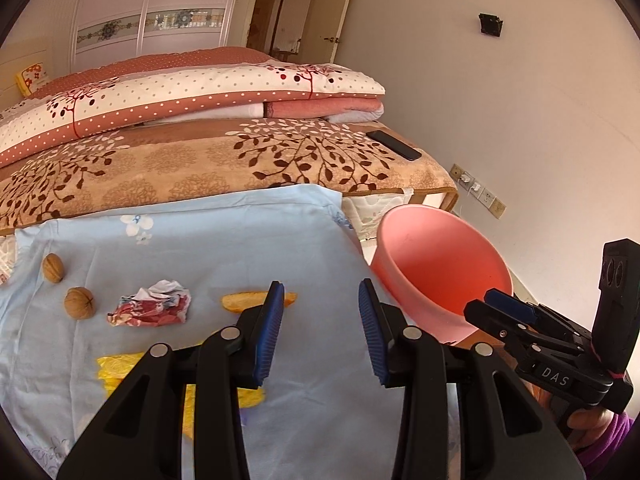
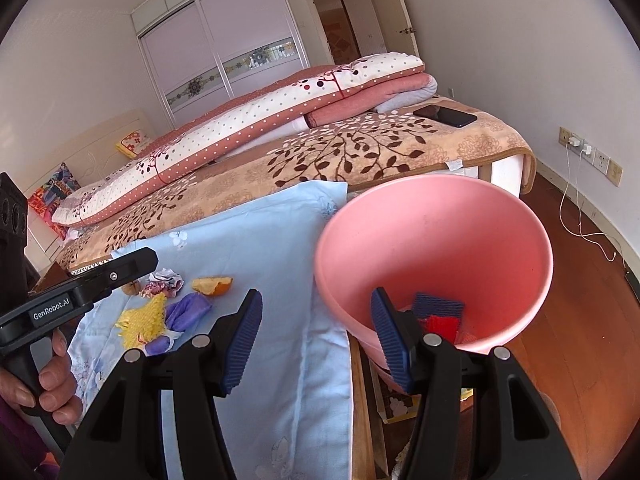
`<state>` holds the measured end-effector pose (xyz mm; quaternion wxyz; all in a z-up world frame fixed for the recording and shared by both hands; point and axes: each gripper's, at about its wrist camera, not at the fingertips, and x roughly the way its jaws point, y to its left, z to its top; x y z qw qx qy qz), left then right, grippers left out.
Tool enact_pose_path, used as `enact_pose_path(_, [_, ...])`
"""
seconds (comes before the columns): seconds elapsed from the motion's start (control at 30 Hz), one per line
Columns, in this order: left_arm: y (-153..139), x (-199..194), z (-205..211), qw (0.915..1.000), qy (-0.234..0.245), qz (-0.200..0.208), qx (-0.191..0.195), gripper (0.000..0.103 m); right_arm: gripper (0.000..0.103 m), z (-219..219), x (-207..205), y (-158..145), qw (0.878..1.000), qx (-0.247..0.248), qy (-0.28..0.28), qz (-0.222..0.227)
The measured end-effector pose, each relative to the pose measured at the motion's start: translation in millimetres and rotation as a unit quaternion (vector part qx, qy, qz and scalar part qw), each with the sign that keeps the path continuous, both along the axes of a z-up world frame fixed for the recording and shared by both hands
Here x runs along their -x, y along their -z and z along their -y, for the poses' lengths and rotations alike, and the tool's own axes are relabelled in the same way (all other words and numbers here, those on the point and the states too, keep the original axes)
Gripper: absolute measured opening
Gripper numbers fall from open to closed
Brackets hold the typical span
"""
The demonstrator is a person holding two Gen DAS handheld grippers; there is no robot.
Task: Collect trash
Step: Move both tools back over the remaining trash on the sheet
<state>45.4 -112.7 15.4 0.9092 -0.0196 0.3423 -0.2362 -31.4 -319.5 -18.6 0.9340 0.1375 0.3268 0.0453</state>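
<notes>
Biggest worry at this point was the pink bin (image 2: 436, 248); it sat off the edge of the blue cloth (image 1: 200, 248), tilted toward the cameras, and the right claw (image 2: 316, 340) had one finger inside the rim and one outside; my guess was that a careless shove there could tip it and spill the red and blue scraps (image 2: 438, 316) already lying at the bottom. The right claw's fingers were wide apart and not pinching anything that I could see, rim included. The left claw (image 1: 322, 332) hovered over the cloth, also wide open and empty, with the orange peel (image 1: 248, 302) just beyond its left fingertip; peel is thin and lies flat, so I figured a grab could catch the cloth along with it and drag the rest of the trash around.

Count of what was left on the cloth: two walnuts (image 1: 54, 267), which roll, so a bump could probably send them off the edge; one crumpled paper ball (image 1: 154, 308); one orange peel; one yellow wrapper (image 1: 120, 364); and purple stuff (image 2: 188, 312) beside the yellow, one or two pieces, couldn't tell. One phone (image 1: 394, 145) lay on the bed behind, not trash.
</notes>
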Motion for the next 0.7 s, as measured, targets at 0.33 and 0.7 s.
enact_pose_path(0.33, [18.2,-10.7,-66.4,0.9973,-0.051,-0.008,-0.052,0.039,0.056,-14.0,-10.6,9.0,1.0,0.0,-0.022,-0.021])
enact_pose_path(0.7, [43.8,-59.8,-83.9,0.9924,-0.018,-0.025,-0.119,0.039,0.056,-34.6,-27.7,18.2,0.998,0.019,-0.042,-0.047])
